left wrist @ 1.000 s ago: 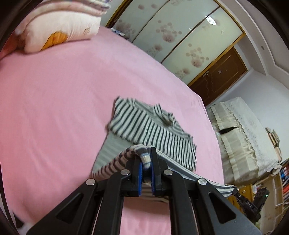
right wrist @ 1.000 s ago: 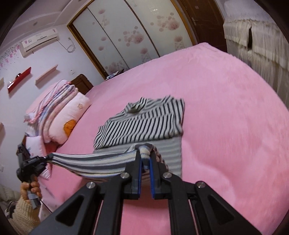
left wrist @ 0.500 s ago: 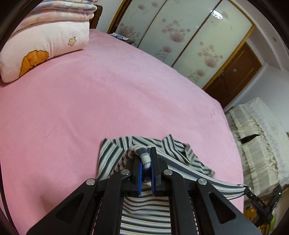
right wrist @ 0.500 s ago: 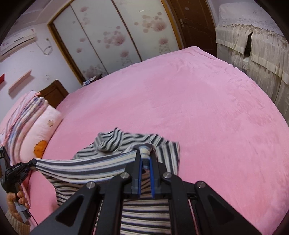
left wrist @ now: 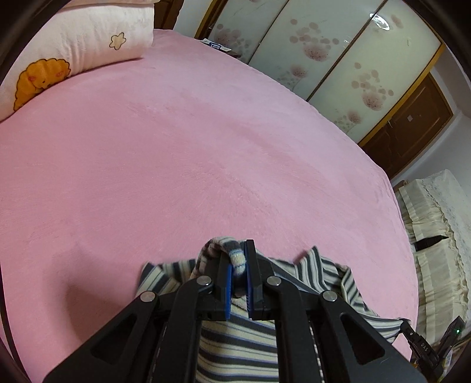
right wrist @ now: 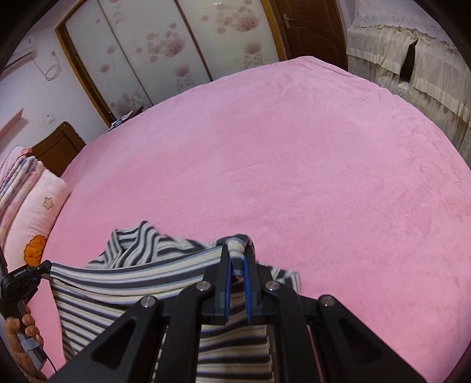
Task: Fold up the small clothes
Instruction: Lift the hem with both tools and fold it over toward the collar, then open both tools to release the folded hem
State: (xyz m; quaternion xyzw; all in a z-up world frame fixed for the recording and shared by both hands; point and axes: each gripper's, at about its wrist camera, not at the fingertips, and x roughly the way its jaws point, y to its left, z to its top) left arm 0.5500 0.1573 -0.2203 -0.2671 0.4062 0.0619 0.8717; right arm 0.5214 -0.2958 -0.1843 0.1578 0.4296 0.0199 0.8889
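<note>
A grey-and-cream striped shirt (left wrist: pixel 235 341) lies on the pink bed (left wrist: pixel 176 153), its lower part lifted and carried over the upper part. My left gripper (left wrist: pixel 238 254) is shut on one corner of the hem. My right gripper (right wrist: pixel 238 251) is shut on the other corner, and the hem edge (right wrist: pixel 132 269) is stretched taut between them. The collar (right wrist: pixel 138 238) sticks out just beyond the hem. In the right wrist view the left gripper (right wrist: pixel 44 266) and a hand (right wrist: pixel 20 327) sit at the left edge. The right gripper (left wrist: pixel 412 336) shows low on the right in the left wrist view.
A pink pillow (left wrist: pixel 73 44) with an orange cartoon print lies at the head of the bed, with folded blankets (right wrist: pixel 14 176) behind it. Flowered sliding wardrobe doors (left wrist: pixel 323 53) line the far side. A cream-covered piece of furniture (left wrist: pixel 435 235) stands past the bed's edge, near a brown door (right wrist: pixel 312 26).
Both grippers have carried the hem forward and down over the shirt towards its collar. The striped upper half, plain to see before, is now mostly covered by the lifted part.
</note>
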